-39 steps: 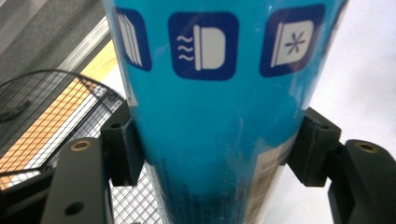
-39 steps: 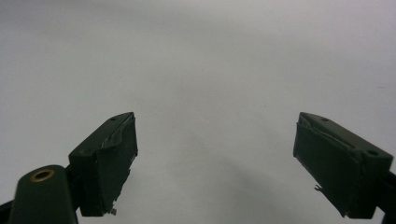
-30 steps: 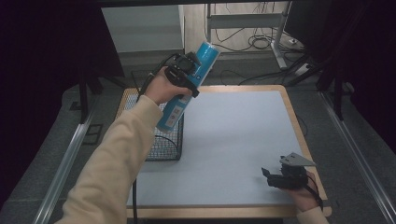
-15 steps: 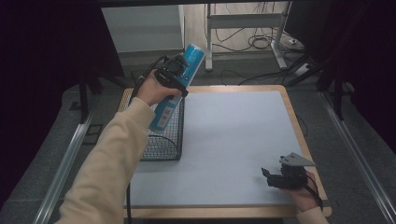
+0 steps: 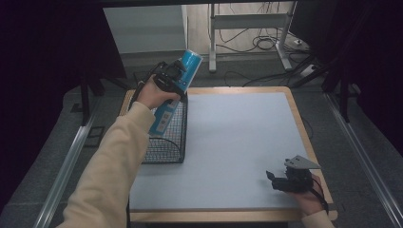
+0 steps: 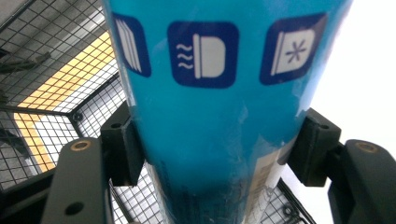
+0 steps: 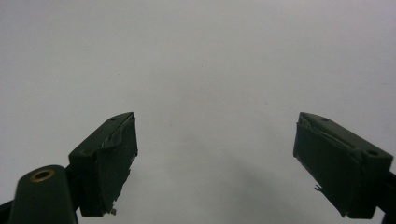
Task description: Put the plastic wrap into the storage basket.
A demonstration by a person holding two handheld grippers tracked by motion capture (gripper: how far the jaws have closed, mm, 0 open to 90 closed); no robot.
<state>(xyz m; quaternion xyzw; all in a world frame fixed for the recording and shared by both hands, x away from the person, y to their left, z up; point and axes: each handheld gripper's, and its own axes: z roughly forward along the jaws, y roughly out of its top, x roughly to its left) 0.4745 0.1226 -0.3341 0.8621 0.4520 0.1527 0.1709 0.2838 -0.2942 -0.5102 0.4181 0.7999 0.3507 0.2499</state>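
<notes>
A tall blue tube-shaped can (image 5: 178, 88) with white icons on dark blue squares leans over the black wire basket (image 5: 168, 147) at the table's left edge, its lower end inside the basket's rim. My left gripper (image 5: 172, 84) is shut on the can's middle; in the left gripper view both black pads (image 6: 122, 144) press the blue can (image 6: 215, 116) from either side, with the wire basket (image 6: 51, 88) behind it. My right gripper (image 5: 280, 181) rests near the table's front right corner, open, with only pale tabletop between its fingers (image 7: 109, 158).
The table (image 5: 237, 142) has a light grey top with a wooden rim. The basket stands at its left side. Behind the table are a cabinet, metal stand legs (image 5: 247, 28) and cables on the floor. Metal rails run along both sides of the floor.
My left hand has carried the can leftward and down, so its lower end now sits deeper in the wire basket. The right gripper has stayed where it was.
</notes>
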